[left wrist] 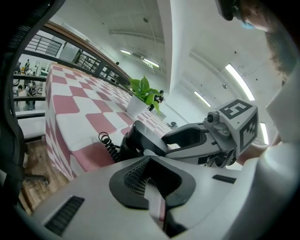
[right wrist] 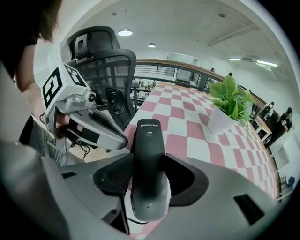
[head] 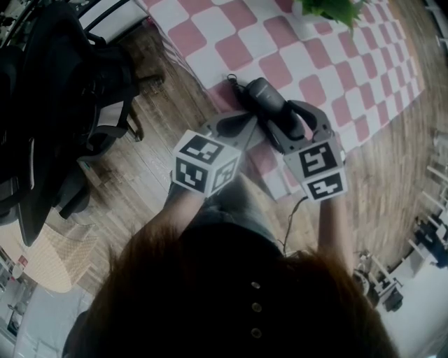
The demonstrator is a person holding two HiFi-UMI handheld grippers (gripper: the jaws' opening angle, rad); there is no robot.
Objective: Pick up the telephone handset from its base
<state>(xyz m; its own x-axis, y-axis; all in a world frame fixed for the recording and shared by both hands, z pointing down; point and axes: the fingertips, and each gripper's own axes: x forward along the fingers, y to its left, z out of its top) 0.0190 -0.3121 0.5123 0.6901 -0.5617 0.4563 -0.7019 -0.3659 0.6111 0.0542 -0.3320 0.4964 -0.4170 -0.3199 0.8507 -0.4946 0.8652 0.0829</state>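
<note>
Black handset (right wrist: 148,159): pinched between right gripper (right wrist: 150,177) fingers
Left gripper (left wrist: 152,183): fingers pressed together, empty
Tabletop (head: 231,49): pink-and-white checked cloth

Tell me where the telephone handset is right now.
In the right gripper view, the telephone handset sits centre frame, clamped between the jaws of the right gripper, over the near edge of the pink-checked tablecloth.

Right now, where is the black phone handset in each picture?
Head view: the handset is upper middle, clamped in the right gripper.
Left gripper view: the handset is in the middle, just beyond the jaws.
Right gripper view: the handset is dead centre, squeezed between the jaws.
Shared landmark: the potted plant on the checked cloth.
</note>
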